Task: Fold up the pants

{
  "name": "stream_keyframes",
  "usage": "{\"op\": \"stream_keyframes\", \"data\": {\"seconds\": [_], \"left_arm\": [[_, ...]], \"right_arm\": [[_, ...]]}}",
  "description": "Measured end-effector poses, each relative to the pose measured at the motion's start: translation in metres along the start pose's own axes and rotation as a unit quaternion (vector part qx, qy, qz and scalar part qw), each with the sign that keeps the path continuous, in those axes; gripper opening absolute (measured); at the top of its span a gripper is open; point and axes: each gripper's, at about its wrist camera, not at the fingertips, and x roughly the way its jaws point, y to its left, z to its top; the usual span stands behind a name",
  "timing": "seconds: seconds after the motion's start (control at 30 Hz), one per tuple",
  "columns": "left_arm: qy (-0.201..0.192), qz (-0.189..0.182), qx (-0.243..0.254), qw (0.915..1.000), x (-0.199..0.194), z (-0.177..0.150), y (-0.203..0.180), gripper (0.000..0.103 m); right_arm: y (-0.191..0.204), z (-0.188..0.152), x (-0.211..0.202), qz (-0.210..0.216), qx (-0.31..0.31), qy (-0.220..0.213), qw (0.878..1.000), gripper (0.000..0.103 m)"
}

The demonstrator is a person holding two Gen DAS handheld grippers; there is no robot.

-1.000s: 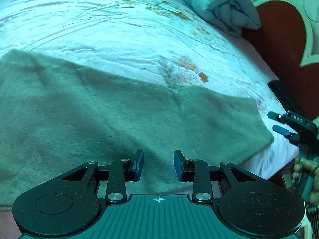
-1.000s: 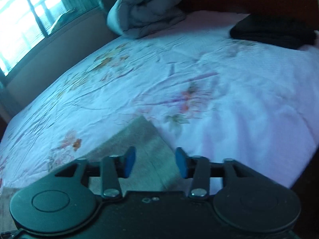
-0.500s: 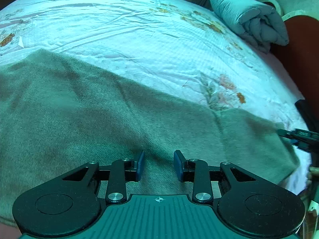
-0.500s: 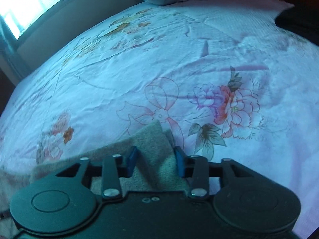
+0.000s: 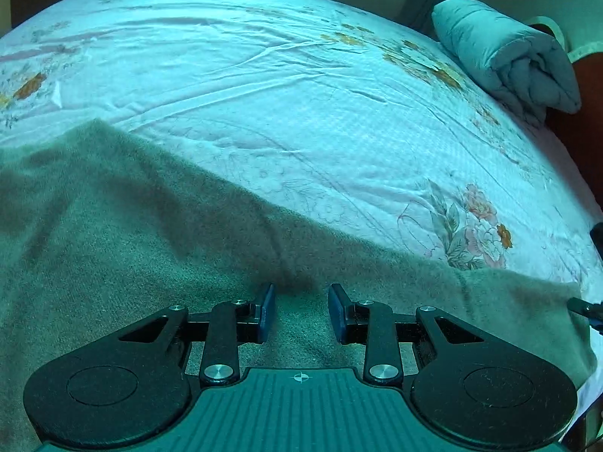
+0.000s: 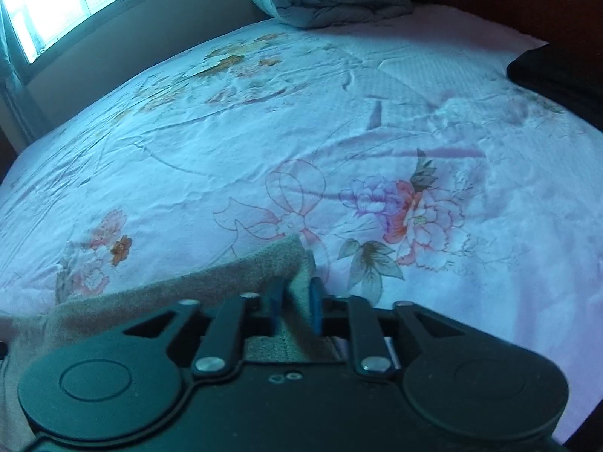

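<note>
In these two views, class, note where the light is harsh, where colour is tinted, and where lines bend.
Right wrist view: the window is blown out white. Left wrist view: a teal cast covers the bedsheet and the pants. Both views: fisheye curves the bed's edges; focus stays fairly sharp.

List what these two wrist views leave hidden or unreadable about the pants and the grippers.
- Left wrist view: the pants run off the left and bottom edges, so waistband, legs and overall shape stay unknown.
- Left wrist view: the right hand-held gripper is cut by the right edge; only a tip shows.
- Right wrist view: the right hand-held gripper body hides the cloth below the pinched corner.
- Left hand-held gripper: open over the cloth; contact unclear.
</note>
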Motion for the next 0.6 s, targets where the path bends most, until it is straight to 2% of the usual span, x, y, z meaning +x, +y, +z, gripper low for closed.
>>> {"op": "stream_keyframes", "data": {"seconds": [0.03, 0.1, 0.17, 0.2, 0.23, 0.33, 0.43, 0.5, 0.53, 0.6], "left_arm": [[-0.001, 0.001, 0.002, 1.0, 0.0, -0.001, -0.001, 0.032], [-0.002, 0.003, 0.0, 1.0, 0.002, -0.002, -0.001, 0.032], [-0.002, 0.005, 0.004, 1.0, 0.003, -0.002, -0.002, 0.032], [-0.003, 0.007, 0.008, 0.9999, 0.004, -0.002, -0.003, 0.032], [-0.004, 0.008, 0.012, 0.9999, 0.004, -0.003, -0.004, 0.032], [-0.007, 0.012, 0.024, 0.9996, 0.003, -0.004, -0.006, 0.032], [-0.009, 0.013, 0.028, 0.9995, 0.001, -0.004, -0.007, 0.032], [-0.01, 0.016, 0.028, 0.9994, -0.002, -0.004, -0.004, 0.032], [-0.01, 0.018, 0.032, 0.9993, -0.004, -0.005, -0.004, 0.032], [-0.015, 0.018, 0.044, 0.9988, -0.01, -0.008, -0.005, 0.032]], "right_arm": [[-0.003, 0.002, 0.004, 0.014, 0.004, 0.014, 1.0, 0.041], [-0.005, 0.003, 0.01, 0.035, 0.009, 0.029, 0.999, 0.05], [-0.002, 0.003, 0.016, 0.042, 0.005, 0.039, 0.998, 0.055], [0.0, 0.003, 0.017, 0.04, -0.001, 0.042, 0.998, 0.049], [0.002, 0.003, 0.017, 0.032, -0.015, 0.042, 0.999, 0.032], [0.009, 0.0, 0.008, -0.004, -0.061, 0.026, 0.998, 0.003], [0.014, -0.004, 0.0, -0.051, -0.099, 0.002, 0.994, 0.0], [0.004, -0.004, 0.004, -0.111, -0.085, -0.001, 0.99, 0.0], [-0.01, -0.004, 0.006, -0.117, -0.057, 0.006, 0.991, 0.0], [-0.018, -0.007, -0.006, -0.094, -0.04, -0.003, 0.995, 0.0]]}}
